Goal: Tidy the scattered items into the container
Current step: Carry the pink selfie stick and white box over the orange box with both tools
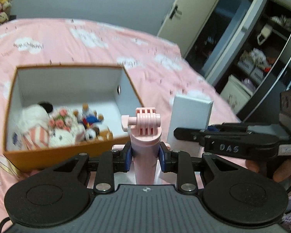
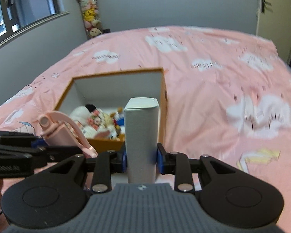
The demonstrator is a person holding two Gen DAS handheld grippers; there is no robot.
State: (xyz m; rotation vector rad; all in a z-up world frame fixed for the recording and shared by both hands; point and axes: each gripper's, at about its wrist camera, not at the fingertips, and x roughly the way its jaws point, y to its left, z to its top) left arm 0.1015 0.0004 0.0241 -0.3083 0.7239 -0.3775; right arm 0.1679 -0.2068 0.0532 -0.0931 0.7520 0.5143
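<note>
The right gripper [image 1: 186, 134], seen side-on from the left wrist, is showing the hand-lettered "DAS" on its black body; a small white label behind it is too blurred to read. The printing in the white clouds on the pink bedspread [image 1: 110, 48] is smeared and is not reading as any word. The left gripper [image 1: 145, 155] is clamping its blue pads [image 1: 127, 158] on the shaft of a pink stick [image 1: 143, 147] with a slotted mount and a thumbscrew at its top, jaws narrowed to the shaft's width. In its own view the right gripper [image 2: 142, 159] is pinching a tall white carton [image 2: 141, 134] held upright between its pads [image 2: 160, 160], jaws closed to the carton's width. Both things are hanging in the air just beside each other, near the front edge of the box [image 1: 48, 153], an orange box with white inner walls that is sitting on the bedspread. Plush toys [image 1: 58, 128] are lying in a heap in the near part of the box; they are running together in the blur, and only a white one, a flowered one and a blue one are standing out. A round hole is showing in the box's right wall. Beyond the bed a grey wall is rising, with a door [image 1: 186, 19] and an open wardrobe [image 1: 261, 48] holding baskets at the right, a window [image 2: 19, 9] at the left, and a hanging column of plush toys [image 2: 90, 13] in the corner. Fingers [image 1: 281, 171] are curling under the right gripper, cut off by the frame edge. The lower end of the stick is hidden behind the gripper body.
</note>
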